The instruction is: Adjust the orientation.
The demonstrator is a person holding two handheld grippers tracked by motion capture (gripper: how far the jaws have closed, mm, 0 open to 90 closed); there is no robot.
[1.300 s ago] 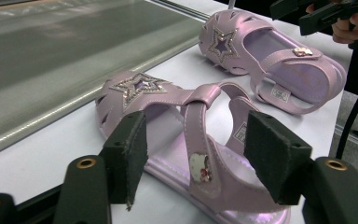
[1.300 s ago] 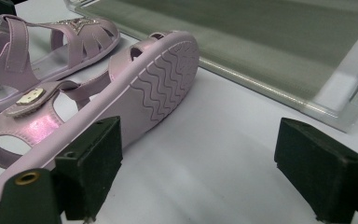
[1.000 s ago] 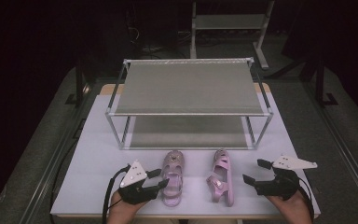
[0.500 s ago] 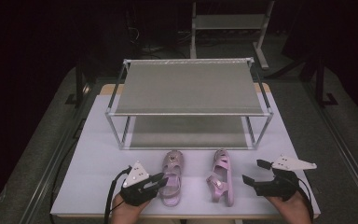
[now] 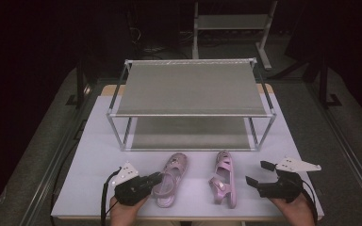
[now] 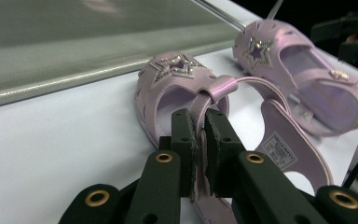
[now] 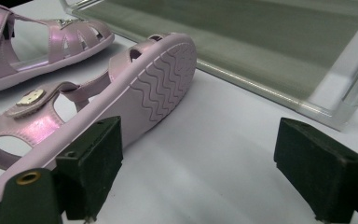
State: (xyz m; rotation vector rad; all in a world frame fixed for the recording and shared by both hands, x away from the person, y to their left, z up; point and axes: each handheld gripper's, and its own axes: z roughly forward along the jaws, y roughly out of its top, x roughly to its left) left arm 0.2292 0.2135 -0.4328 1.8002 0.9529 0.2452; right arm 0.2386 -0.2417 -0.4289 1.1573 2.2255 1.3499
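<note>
Two pink sandals lie near the front edge of the desk (image 5: 94,141), just before the two-tier shoe rack (image 5: 191,89), which carries nothing on either shelf. The left sandal (image 5: 169,181) sits upright; the left gripper (image 5: 156,179) has its jaws pinched tight on that sandal's strap (image 6: 204,105). The right sandal (image 5: 224,181) lies tipped on its side, sole (image 7: 161,84) turned toward the right gripper (image 5: 258,173), whose jaws stand wide apart and hold nothing, just beside the shoe.

Judgement: the step in hand is the grasp of the left sandal for shelving. The next move calls for lifting it clear of the desk and carrying it forward onto a shelf, while the right gripper closes on its own sandal.
</note>
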